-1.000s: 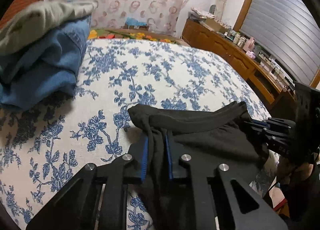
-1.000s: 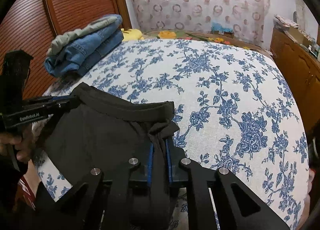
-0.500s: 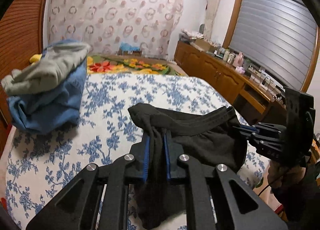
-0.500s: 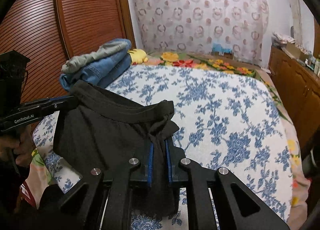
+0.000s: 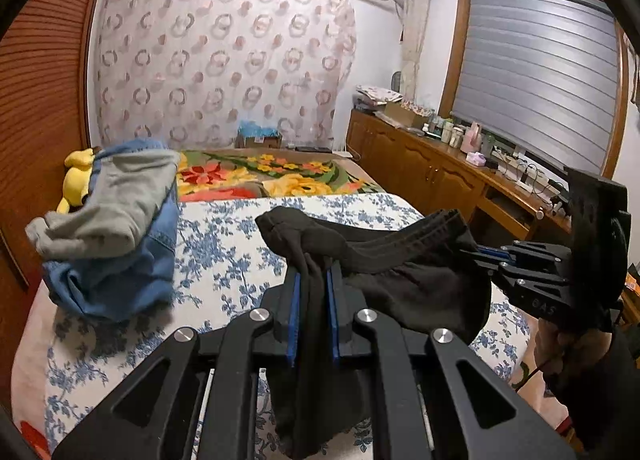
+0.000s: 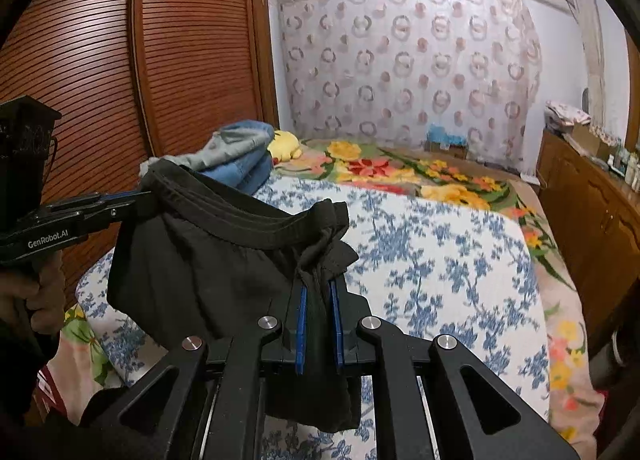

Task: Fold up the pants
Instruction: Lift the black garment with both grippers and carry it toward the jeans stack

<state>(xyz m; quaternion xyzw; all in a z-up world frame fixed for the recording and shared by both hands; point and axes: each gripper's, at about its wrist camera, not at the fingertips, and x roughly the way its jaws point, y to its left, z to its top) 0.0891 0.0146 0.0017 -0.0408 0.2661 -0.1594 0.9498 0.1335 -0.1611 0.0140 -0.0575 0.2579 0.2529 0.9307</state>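
A pair of black pants (image 5: pixel 416 284) hangs in the air above the bed, held by its elastic waistband. My left gripper (image 5: pixel 313 280) is shut on one end of the waistband. My right gripper (image 6: pixel 319 292) is shut on the other end; it also shows at the right of the left wrist view (image 5: pixel 476 252). The left gripper shows at the left of the right wrist view (image 6: pixel 136 195). The waistband (image 6: pixel 248 215) stretches between them and the fabric (image 6: pixel 192 280) droops below, clear of the blue-flowered bedspread (image 6: pixel 432 260).
A stack of folded clothes, grey on blue denim (image 5: pixel 112 227), sits at the bed's left side by a yellow plush toy (image 5: pixel 76 175). A bright flowered blanket (image 5: pixel 272 175) covers the far end. A wooden cabinet (image 5: pixel 440 175) runs along the right; a slatted wooden wardrobe (image 6: pixel 120 71) is at left.
Both grippers have lifted the pants up off the bedspread. The waistband now hangs in the air between them and the cameras look more level across the room.
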